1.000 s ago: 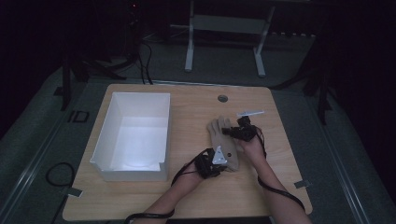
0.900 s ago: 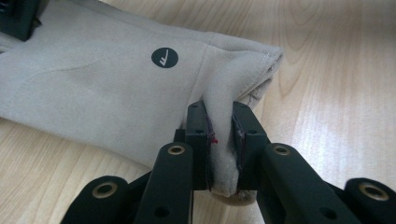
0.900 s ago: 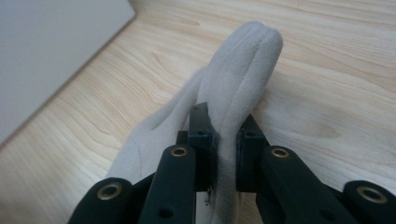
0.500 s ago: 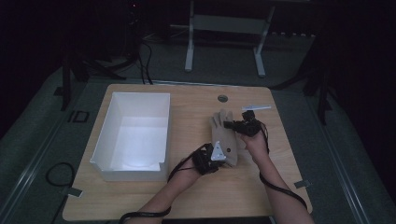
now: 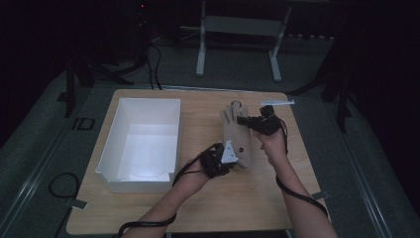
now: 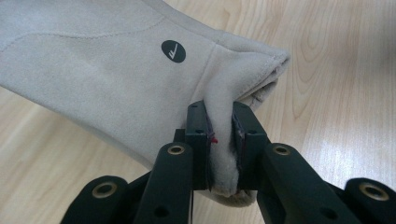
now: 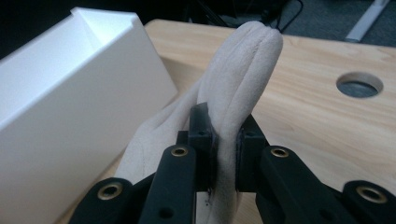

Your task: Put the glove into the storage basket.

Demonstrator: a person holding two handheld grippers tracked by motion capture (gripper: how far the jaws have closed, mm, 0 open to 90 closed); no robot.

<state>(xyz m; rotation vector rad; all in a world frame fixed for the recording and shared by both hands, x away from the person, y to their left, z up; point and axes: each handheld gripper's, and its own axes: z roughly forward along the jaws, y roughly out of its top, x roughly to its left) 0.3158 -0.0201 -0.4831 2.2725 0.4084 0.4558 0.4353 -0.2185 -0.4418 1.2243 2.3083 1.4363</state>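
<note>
The glove (image 5: pixel 236 136) is held stretched, cuff pinched by the left tool (image 5: pixel 233 161), fingers by the right tool (image 5: pixel 241 120); the box (image 5: pixel 111 144) lies at 9 o'clock.

The left gripper (image 6: pixel 220 149) pinches the cuff edge of a beige glove (image 6: pixel 107 70) with a black round logo above the wooden table (image 6: pixel 336 93).
</note>
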